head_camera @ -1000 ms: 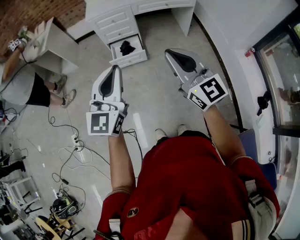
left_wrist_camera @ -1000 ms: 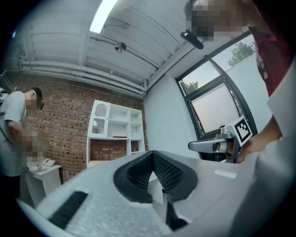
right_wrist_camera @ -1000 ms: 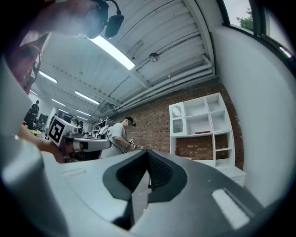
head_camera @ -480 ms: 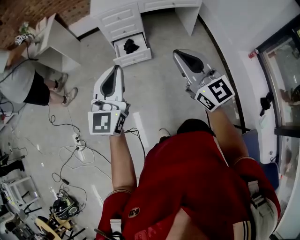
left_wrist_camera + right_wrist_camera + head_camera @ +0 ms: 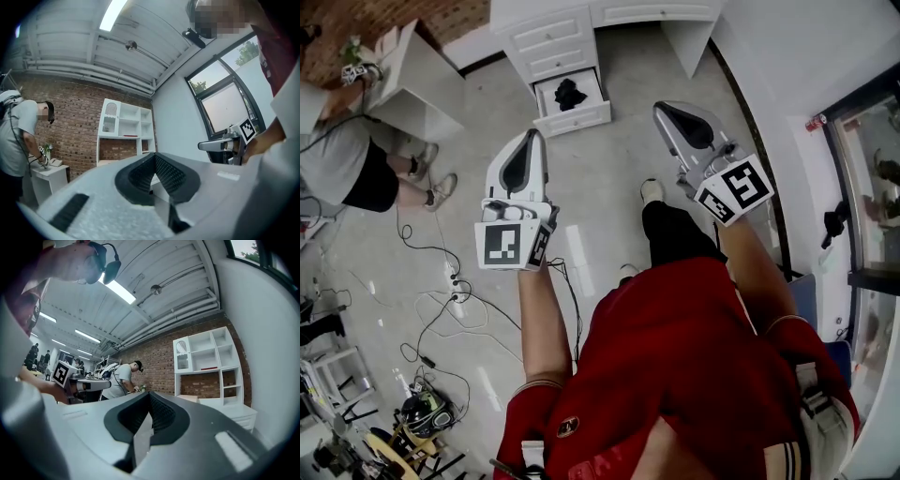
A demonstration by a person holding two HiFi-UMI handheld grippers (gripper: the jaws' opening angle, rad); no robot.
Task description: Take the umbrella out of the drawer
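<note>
A black folded umbrella (image 5: pixel 570 94) lies in the open bottom drawer (image 5: pixel 581 118) of a white drawer cabinet (image 5: pixel 551 39) at the top of the head view. Both grippers are held out over the grey floor, short of the drawer and apart from it. My left gripper (image 5: pixel 533 134) points toward the cabinet, its jaws closed together and empty (image 5: pixel 154 157). My right gripper (image 5: pixel 659 106) is level with it further right, and its jaws also meet with nothing between them (image 5: pixel 149 394). From the two gripper views the umbrella is hidden.
A person (image 5: pixel 352 164) bends over a small white table (image 5: pixel 417 89) at the left. Cables and a power strip (image 5: pixel 452 284) trail over the floor at lower left. A white wall and a glass door (image 5: pixel 862 197) run along the right. My own leg and shoe (image 5: pixel 652 191) step ahead.
The cabinet and open drawer have slid down and right in the head view as I walk toward them. Both grippers came forward with me, still closed. My leg has swung ahead.
</note>
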